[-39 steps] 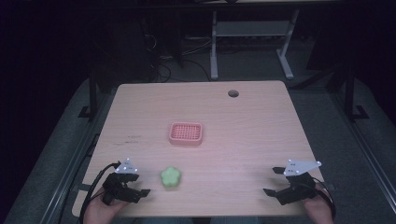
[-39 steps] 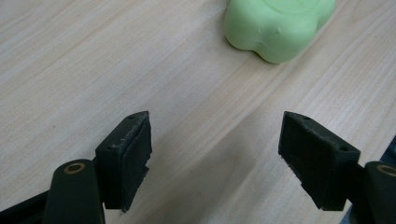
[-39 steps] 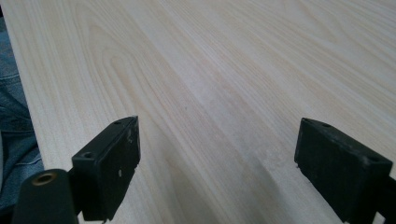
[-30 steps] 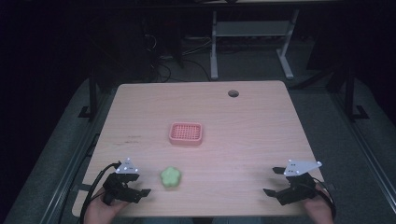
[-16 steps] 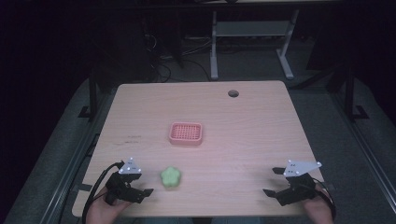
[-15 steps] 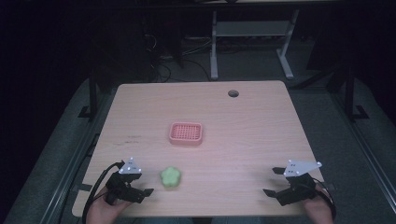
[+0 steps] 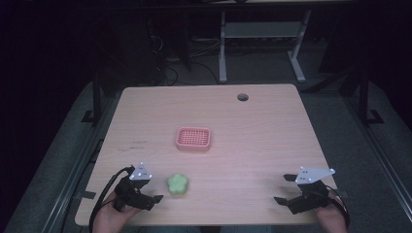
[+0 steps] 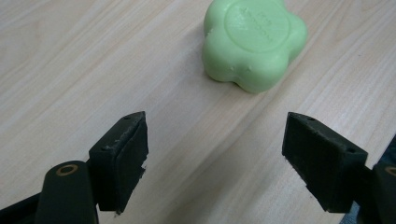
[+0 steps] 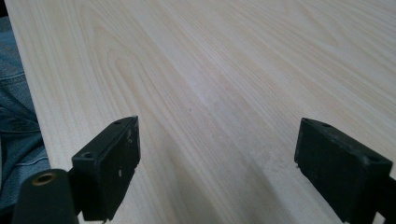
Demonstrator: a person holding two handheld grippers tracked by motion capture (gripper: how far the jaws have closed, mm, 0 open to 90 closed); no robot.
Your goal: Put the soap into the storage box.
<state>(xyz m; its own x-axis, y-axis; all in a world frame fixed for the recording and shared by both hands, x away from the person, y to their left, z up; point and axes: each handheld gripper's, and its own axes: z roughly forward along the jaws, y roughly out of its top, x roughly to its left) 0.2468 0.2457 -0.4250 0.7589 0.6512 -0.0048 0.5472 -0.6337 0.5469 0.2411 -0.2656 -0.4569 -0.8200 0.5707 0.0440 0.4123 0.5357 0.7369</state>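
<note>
A green flower-shaped soap (image 7: 178,184) lies on the wooden table (image 7: 252,136) near its front left; in the left gripper view the soap (image 8: 254,42) sits just beyond the jaws. My left gripper (image 7: 154,192) rests beside it, open and empty, its jaws wide apart (image 8: 219,158). A pink slatted soap dish (image 7: 193,139) stands near the table's middle. My right gripper (image 7: 285,189) is at the front right, open over bare wood (image 9: 219,163), nothing between its jaws.
A round cable hole (image 7: 242,97) is at the table's far right. The table's front edge runs close under both hands. A denim-clad leg (image 9: 16,121) shows past the table edge. Dark floor, cables and a metal stand (image 7: 257,34) lie beyond.
The left gripper has crept slightly to the right, closer to the green soap. The right gripper has stayed put.
</note>
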